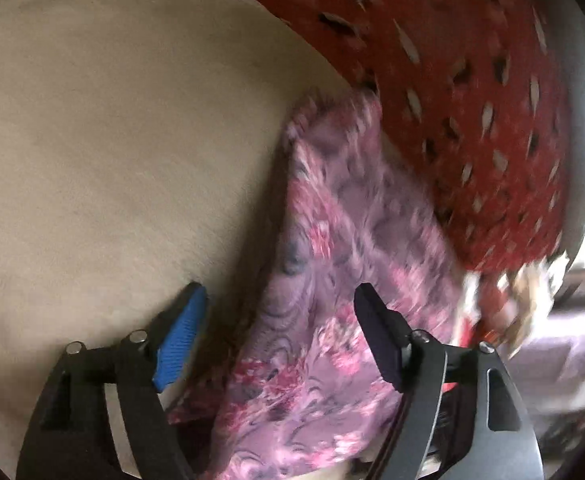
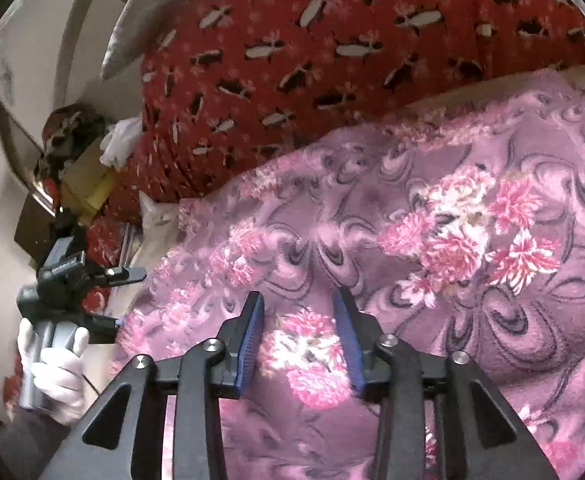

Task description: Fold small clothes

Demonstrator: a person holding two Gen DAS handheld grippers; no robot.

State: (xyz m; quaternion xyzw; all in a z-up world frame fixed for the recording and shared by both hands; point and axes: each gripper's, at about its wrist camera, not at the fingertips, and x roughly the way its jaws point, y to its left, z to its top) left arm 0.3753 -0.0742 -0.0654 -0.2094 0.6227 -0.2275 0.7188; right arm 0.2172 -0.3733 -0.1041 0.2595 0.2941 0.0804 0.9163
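The pink floral cloth [image 2: 432, 240] looks soft, fuzzy fleece. The red patterned blanket [image 2: 312, 60] is matt plush. The right gripper [image 2: 298, 316] has ribbed blue pads [image 2: 248, 344] on matt black plastic, with shiny metal bolts.

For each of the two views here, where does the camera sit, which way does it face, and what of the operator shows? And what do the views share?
Left wrist: sits on the left gripper, looking forward between its open jaws at the purple floral cloth, with a beige surface on one side and a red patterned fabric behind.
Right wrist: sits on the right gripper, jaws open over the same purple cloth; it also shows the left gripper held in a white-gloved hand.
Shared: the purple cloth and the red fabric.
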